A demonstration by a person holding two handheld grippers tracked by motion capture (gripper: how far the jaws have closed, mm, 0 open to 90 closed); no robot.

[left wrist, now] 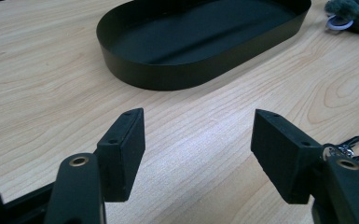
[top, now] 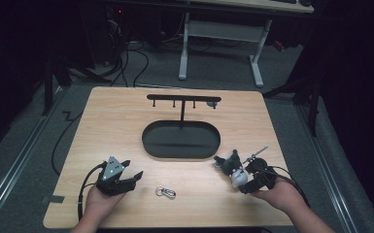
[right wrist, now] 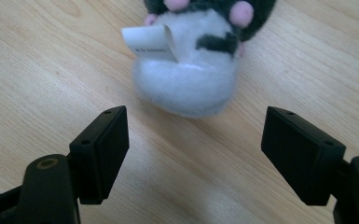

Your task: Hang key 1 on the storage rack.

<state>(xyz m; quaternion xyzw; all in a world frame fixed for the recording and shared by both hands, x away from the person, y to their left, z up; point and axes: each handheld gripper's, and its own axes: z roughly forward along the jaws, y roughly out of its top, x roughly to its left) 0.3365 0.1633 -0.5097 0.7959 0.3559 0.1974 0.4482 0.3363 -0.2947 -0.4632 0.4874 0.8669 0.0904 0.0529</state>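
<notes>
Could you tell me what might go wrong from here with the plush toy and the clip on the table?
1. The right claw stands open just short of the plush toy; closing from there might catch only its paper tag, or nothing.
2. The metal clip lies beside the open left claw; a sideways move could knock it away.
3. The toy lies near the tray, so a push could slide it against the rim.

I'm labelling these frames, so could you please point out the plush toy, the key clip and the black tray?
plush toy (right wrist: 186, 88): right gripper view, white belly.
key clip (top: 165, 192): high view, metal middle.
black tray (left wrist: 168, 77): left gripper view, near wall.
</notes>
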